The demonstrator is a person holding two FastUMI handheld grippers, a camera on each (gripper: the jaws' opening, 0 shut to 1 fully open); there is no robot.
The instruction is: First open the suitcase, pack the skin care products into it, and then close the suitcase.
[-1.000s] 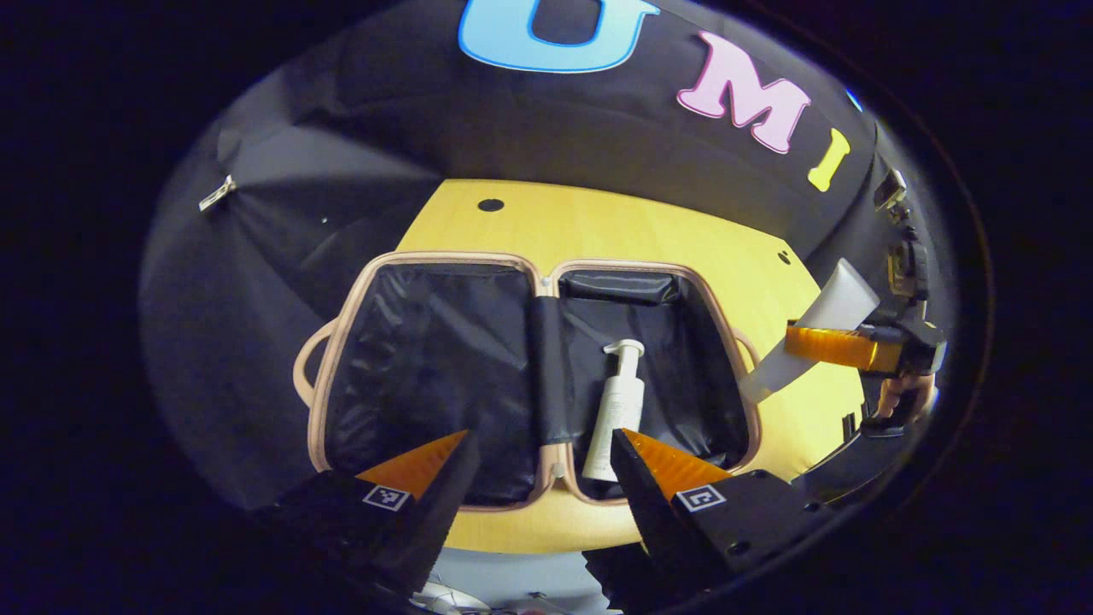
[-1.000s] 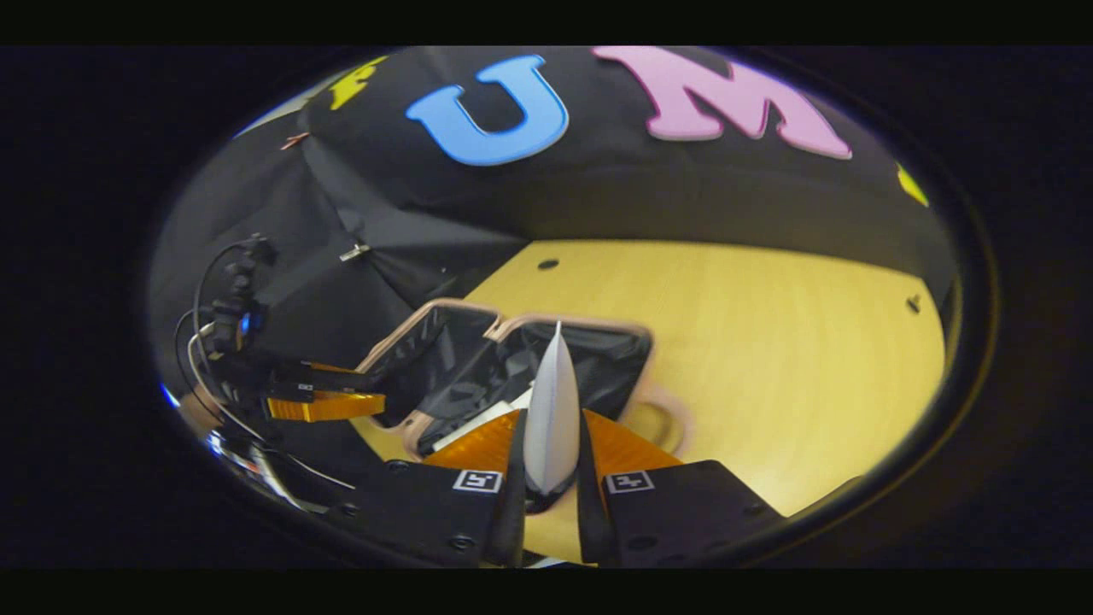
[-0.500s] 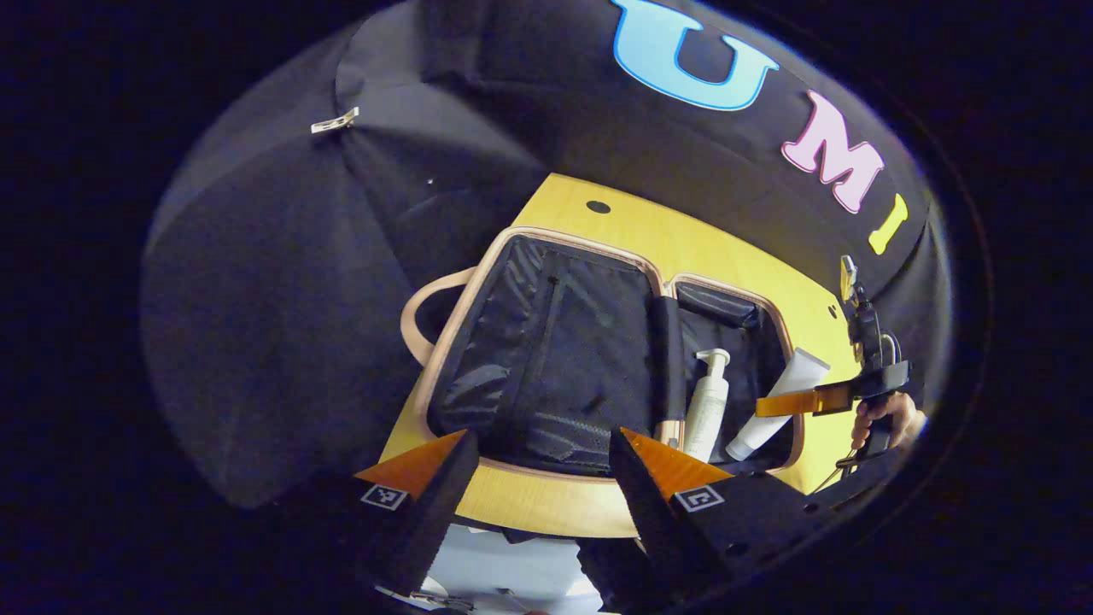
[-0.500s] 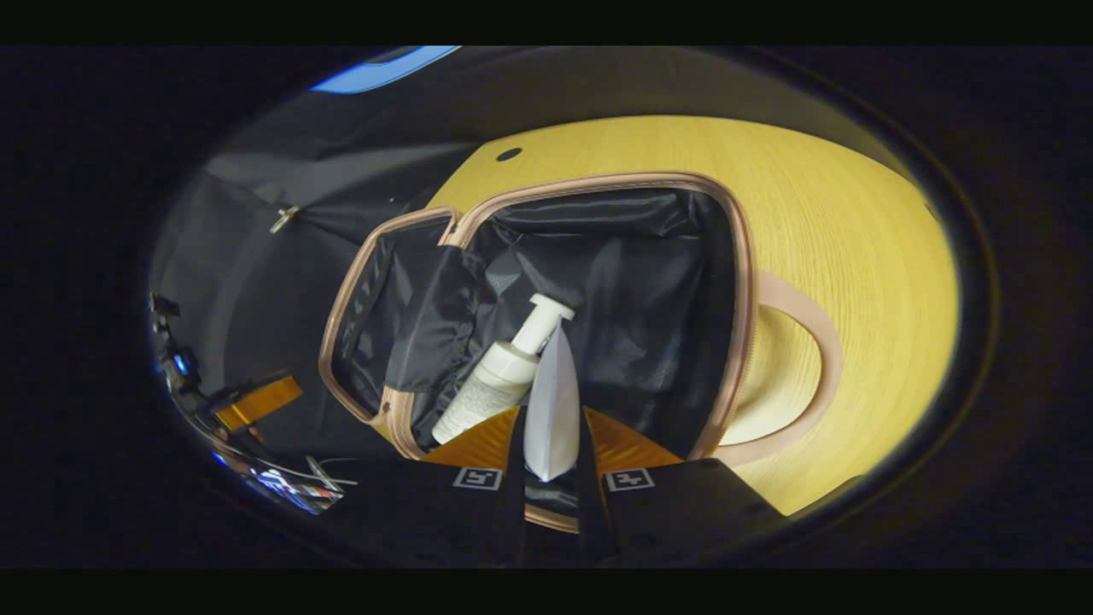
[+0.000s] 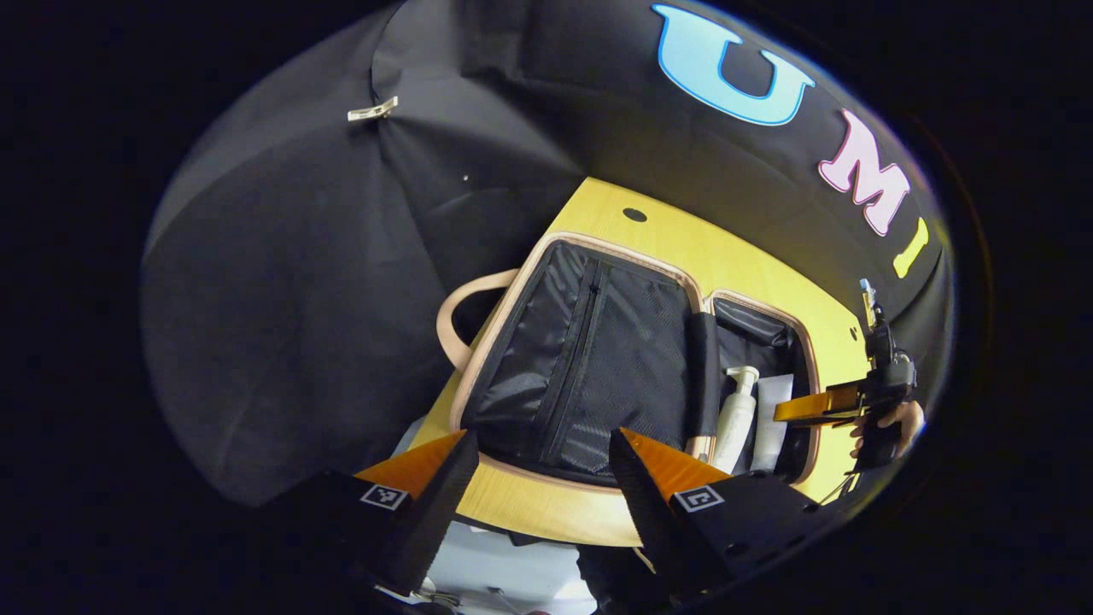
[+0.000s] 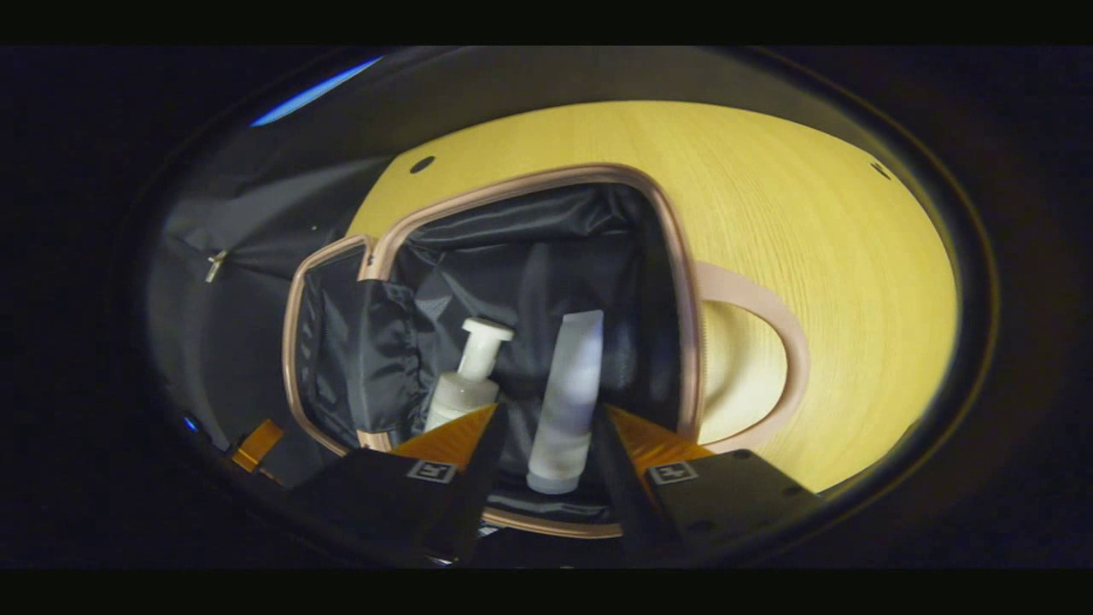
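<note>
Currently: beige-trimmed, black-lined suitcase [image 6: 683,282] lies open on the yellow wooden tabletop [image 6: 811,196]. White pump bottle [image 6: 465,384] and white squeeze tube [image 6: 568,393] lie side by side in its right half. Right gripper [image 6: 546,444]: fingers parted around the tube, apparently released. Left gripper [image 5: 538,478]: fingers wide, empty. Remaining, by judgement: closing.

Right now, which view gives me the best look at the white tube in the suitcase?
The right gripper view: the white tube lies full length between its open tongs, beside the pump bottle. The left gripper view shows the tube small and far off, partly behind the right gripper.
</note>
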